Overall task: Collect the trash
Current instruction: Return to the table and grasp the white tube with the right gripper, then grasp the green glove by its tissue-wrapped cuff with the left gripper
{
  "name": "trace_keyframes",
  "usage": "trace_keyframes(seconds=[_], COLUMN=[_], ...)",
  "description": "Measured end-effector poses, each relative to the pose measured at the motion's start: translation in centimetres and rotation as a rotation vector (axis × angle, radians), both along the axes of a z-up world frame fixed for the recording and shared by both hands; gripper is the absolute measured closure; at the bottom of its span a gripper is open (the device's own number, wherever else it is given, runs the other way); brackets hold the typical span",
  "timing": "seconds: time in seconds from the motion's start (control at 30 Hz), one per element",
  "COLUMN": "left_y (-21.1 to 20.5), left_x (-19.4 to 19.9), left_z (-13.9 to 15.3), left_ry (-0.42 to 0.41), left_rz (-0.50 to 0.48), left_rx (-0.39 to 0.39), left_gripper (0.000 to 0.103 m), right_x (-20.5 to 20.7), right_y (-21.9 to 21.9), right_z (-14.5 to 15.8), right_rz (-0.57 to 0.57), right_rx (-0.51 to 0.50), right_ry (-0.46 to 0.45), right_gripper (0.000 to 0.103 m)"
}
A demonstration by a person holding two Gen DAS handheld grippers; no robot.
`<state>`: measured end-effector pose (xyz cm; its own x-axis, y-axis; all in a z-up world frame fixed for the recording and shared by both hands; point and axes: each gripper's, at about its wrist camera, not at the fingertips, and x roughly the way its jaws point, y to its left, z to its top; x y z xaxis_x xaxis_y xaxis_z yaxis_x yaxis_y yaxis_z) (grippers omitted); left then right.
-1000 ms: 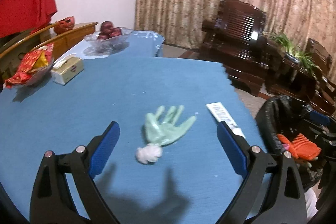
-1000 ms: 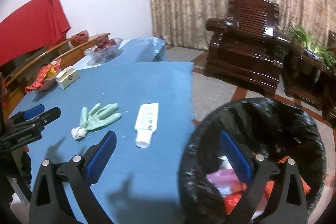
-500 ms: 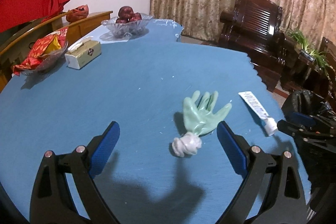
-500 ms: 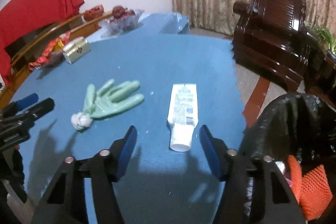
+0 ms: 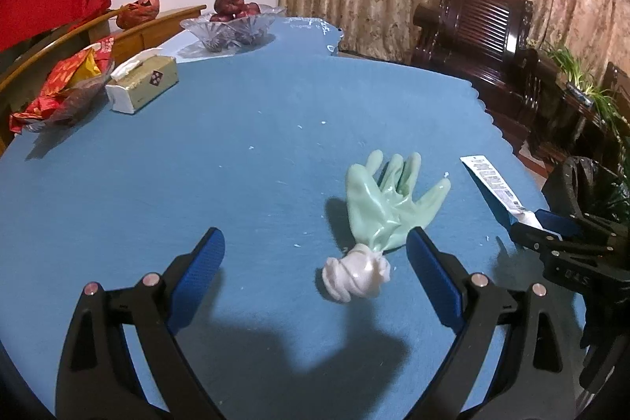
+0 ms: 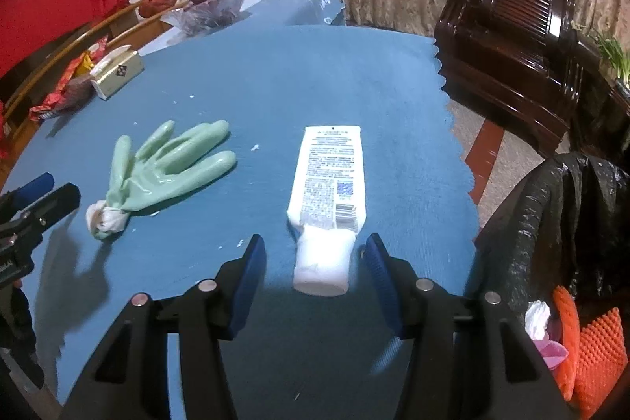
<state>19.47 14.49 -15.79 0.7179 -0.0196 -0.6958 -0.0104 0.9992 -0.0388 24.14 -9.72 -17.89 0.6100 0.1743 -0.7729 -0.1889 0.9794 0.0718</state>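
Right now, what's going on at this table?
A person is clearing trash off the blue tablecloth with a gripper in each hand. The right gripper has just been closing and now straddles the cap end of the white tube, pads not touching it yet. The left gripper is wide open and low over the table, with the white cuff of the green glove between its jaws, ungripped. The black-lined trash bin stands at the table's right edge, already holding some trash.

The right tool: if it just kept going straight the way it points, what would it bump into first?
Most likely the white tube: its cap end lies between the right tool's half-closed jaws, which have just been closing but do not yet press on it. Depth is hard to judge; it might meet the blue tablecloth just under the cap instead.
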Motion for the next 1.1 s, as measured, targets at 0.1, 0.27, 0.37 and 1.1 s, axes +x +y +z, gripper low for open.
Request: trace_keyframes(seconds=[0.1,0.27,0.37,1.1], left_y=[-0.2,-0.6,-1.0,-2.4], left_x=[0.5,1.3,1.7,3.6], left_z=[-0.5,-1.2,-1.6,-3.3], left_ry=[0.009,0.024,0.034,0.119], left_rz=[-0.006,-0.012,-0.022,-0.085], left_rx=[0.0,-0.007,-0.004,-0.056], left_gripper=[0.012,0.012,0.012,0.075], right_x=[0.5,0.8,1.1,0.7], right_y=[0.0,0.3,0.6,0.7], right_z=[-0.3,-0.7,-0.7,0.0], right_rz=[0.001,0.014,0.016,0.032], right_rx=[0.001,-0.019,-0.033,0.007], right_ry=[0.01,0.007,-0.001,-0.025], right_gripper=[0.054,0.058,0.065,0.067])
